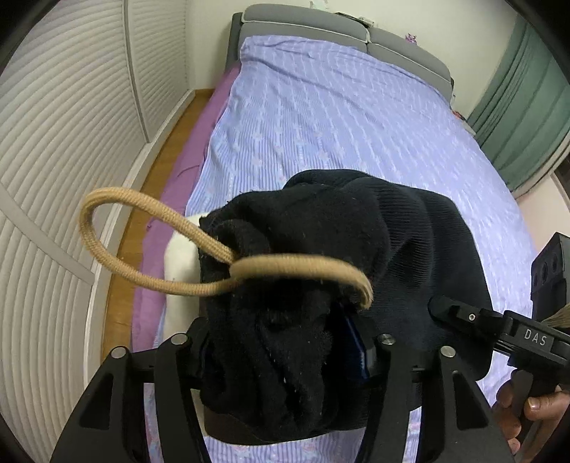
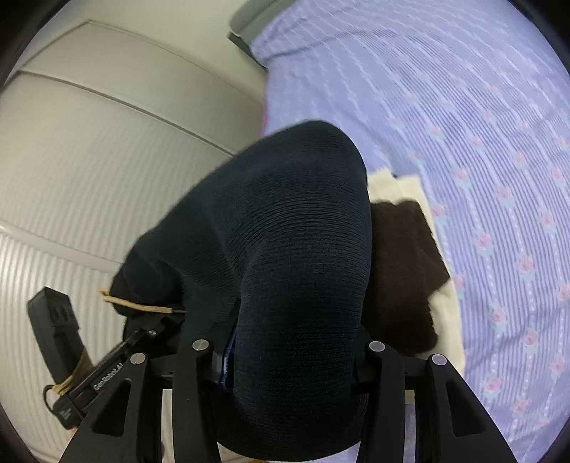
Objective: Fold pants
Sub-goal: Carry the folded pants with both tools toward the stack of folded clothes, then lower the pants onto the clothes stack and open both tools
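Note:
The black knit pants are bunched up and held above the bed. My left gripper is shut on a thick wad of their fabric near the waistband, where a tan drawstring loops out to the left. My right gripper is shut on another part of the pants, which drape over its fingers. The right gripper also shows in the left wrist view, touching the pants from the right. The left gripper shows in the right wrist view at lower left.
The bed has a lilac flowered sheet and a grey headboard. A dark brown folded cloth lies on a cream cloth under the pants. White slatted wardrobe doors stand left, green curtain right.

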